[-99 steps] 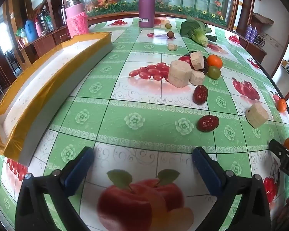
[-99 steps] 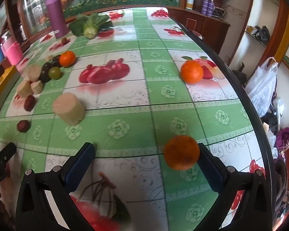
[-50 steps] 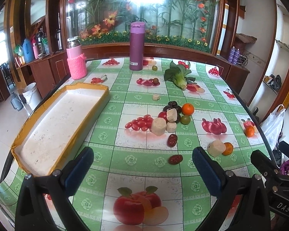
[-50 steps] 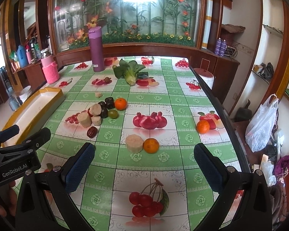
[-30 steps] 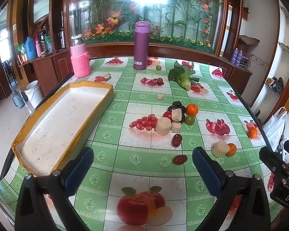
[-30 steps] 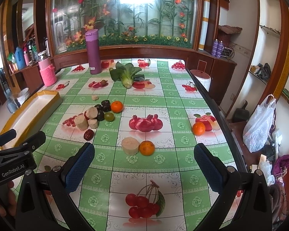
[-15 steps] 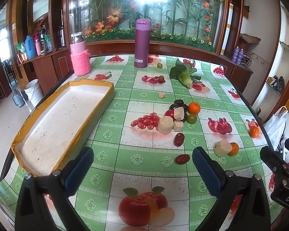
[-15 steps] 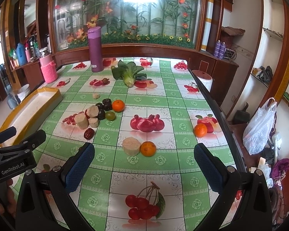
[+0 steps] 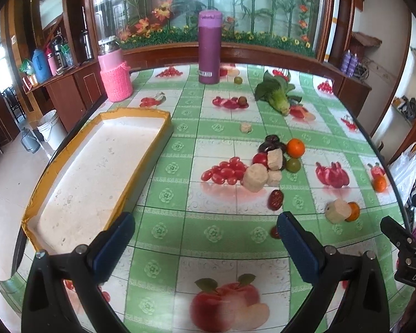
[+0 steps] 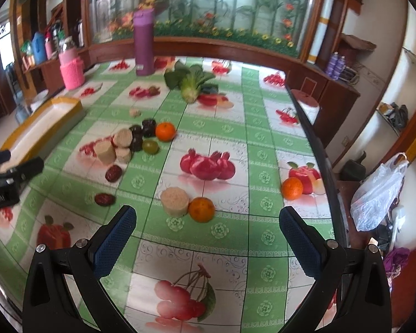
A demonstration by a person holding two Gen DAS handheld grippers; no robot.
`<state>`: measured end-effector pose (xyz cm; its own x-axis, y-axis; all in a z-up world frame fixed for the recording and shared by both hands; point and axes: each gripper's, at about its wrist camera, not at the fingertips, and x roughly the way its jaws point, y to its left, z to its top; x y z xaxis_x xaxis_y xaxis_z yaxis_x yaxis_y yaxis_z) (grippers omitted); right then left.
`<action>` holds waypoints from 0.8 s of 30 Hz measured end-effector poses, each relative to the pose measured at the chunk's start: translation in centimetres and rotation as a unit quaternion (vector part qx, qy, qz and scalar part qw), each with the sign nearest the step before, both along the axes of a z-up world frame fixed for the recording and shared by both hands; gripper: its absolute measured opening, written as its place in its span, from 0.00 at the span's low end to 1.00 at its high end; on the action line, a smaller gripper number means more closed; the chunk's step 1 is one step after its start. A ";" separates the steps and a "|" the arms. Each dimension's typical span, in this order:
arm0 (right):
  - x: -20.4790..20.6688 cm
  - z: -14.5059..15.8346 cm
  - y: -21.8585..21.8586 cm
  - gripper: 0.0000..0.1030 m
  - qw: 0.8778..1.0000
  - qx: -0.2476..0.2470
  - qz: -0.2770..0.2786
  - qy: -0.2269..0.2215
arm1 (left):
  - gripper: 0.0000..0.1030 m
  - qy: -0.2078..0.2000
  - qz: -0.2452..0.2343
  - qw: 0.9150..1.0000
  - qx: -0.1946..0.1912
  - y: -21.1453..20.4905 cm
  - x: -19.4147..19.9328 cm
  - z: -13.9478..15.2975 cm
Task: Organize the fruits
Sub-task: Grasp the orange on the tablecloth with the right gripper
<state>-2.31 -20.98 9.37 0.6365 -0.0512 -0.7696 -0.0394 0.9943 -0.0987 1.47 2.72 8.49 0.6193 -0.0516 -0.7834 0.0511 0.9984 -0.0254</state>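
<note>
- Left claw: jaws spread wide, nothing between them, above the counter w/ its green-checked fruit-print cloth.
- Right claw: also wide open, empty; low centre of its view.
- Tray w/ yellow rim, white inside, left side of left view; no fruit in it.
- Main pile mid-right of left view: orange, green fruit, dark fruits, pale cut chunks, touching one another.
- Red date just below pile; second date nearer, apart.
- Right view, centre: pale round chunk touching a tangerine, just ahead of right claw.
- Another tangerine near right counter edge, well apart.
- Bok choy and purple flask far end, upper frame.
</note>
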 end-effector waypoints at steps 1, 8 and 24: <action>0.3 -0.5 -0.1 1.00 1.000 -0.003 0.006 0.009 | 1.00 0.010 -0.005 1.000 0.004 0.0 0.3 -0.2; 3.9 -4.1 -1.6 0.94 0.994 0.029 0.054 0.088 | 1.00 0.068 -0.046 0.996 0.028 -0.8 0.8 -2.3; 6.0 -7.4 -1.3 0.30 0.976 0.039 0.160 0.146 | 1.00 0.120 -0.083 0.987 0.067 -3.7 1.6 -4.4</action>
<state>3.73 -22.30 2.02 0.3639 0.1805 -0.9138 -0.3634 0.9308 0.0392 3.09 -1.03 4.11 0.4073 -0.0238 -0.9130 0.2230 0.9720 0.0741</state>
